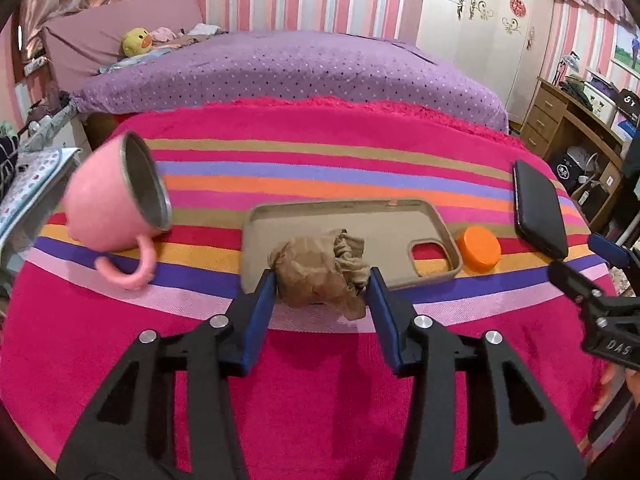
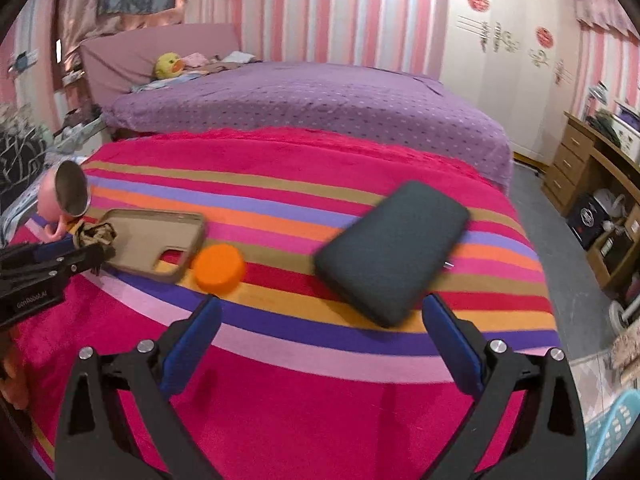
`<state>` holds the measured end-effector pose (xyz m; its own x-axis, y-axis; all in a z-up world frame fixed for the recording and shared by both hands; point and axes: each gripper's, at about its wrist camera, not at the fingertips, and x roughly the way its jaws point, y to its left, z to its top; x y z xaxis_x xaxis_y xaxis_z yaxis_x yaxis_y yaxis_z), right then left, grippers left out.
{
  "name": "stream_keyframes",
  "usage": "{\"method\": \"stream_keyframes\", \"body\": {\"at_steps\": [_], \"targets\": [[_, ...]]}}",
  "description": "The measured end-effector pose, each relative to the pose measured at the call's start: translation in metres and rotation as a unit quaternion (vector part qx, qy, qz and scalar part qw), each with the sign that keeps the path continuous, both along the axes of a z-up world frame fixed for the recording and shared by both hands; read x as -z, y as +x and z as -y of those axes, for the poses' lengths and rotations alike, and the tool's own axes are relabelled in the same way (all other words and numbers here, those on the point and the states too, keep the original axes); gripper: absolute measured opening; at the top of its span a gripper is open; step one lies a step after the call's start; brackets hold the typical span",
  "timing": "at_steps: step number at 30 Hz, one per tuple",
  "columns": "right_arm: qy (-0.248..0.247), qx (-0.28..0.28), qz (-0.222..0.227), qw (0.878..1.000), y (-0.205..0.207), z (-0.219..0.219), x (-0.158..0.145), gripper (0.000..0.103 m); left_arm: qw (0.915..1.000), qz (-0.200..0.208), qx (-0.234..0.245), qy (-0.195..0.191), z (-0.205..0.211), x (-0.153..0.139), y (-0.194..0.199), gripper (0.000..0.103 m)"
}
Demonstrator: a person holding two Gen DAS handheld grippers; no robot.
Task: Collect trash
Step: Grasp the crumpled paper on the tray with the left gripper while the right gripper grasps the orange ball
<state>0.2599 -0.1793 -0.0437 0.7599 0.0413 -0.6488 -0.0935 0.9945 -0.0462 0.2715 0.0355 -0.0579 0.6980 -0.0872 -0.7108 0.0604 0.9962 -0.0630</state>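
Note:
A crumpled brown paper wad (image 1: 320, 272) lies on the near edge of a beige phone case (image 1: 352, 232) on the striped pink cloth. My left gripper (image 1: 322, 284) has its blue pads on both sides of the wad, touching it. The wad also shows in the right wrist view (image 2: 94, 236), with the left gripper (image 2: 60, 260) at it. My right gripper (image 2: 320, 312) is open and empty above the cloth, between an orange cap (image 2: 219, 267) and a dark phone (image 2: 392, 252).
A pink mug (image 1: 116, 204) lies on its side at the left. The orange cap (image 1: 479, 254) and dark phone (image 1: 540, 214) lie right of the case. A purple bed (image 1: 300, 68) stands behind. A wooden desk (image 2: 592, 168) stands at the right.

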Motion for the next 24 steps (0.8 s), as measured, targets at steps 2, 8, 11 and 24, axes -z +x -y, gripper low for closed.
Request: {"method": "stream_keyframes", "body": {"at_steps": [2,8,11,24], "targets": [[-0.006,-0.015,-0.003,1.0,0.003,-0.013,0.002,0.096,0.9999,0.005,-0.01,0.003,-0.009,-0.003,-0.002,0.045],[-0.024,-0.055,-0.024,0.998,0.019,-0.046,0.011,0.081,0.9992,-0.002,-0.04,0.009,-0.036,-0.004,-0.005,0.045],[-0.026,-0.068,-0.035,0.997,0.029,-0.057,0.015,0.075,0.9987,-0.004,-0.049,0.015,-0.041,-0.004,-0.005,0.046],[0.011,-0.083,-0.026,0.996,0.018,-0.047,0.01,0.04,0.9985,0.004,-0.054,0.013,-0.037,-0.014,-0.023,0.046]]}}
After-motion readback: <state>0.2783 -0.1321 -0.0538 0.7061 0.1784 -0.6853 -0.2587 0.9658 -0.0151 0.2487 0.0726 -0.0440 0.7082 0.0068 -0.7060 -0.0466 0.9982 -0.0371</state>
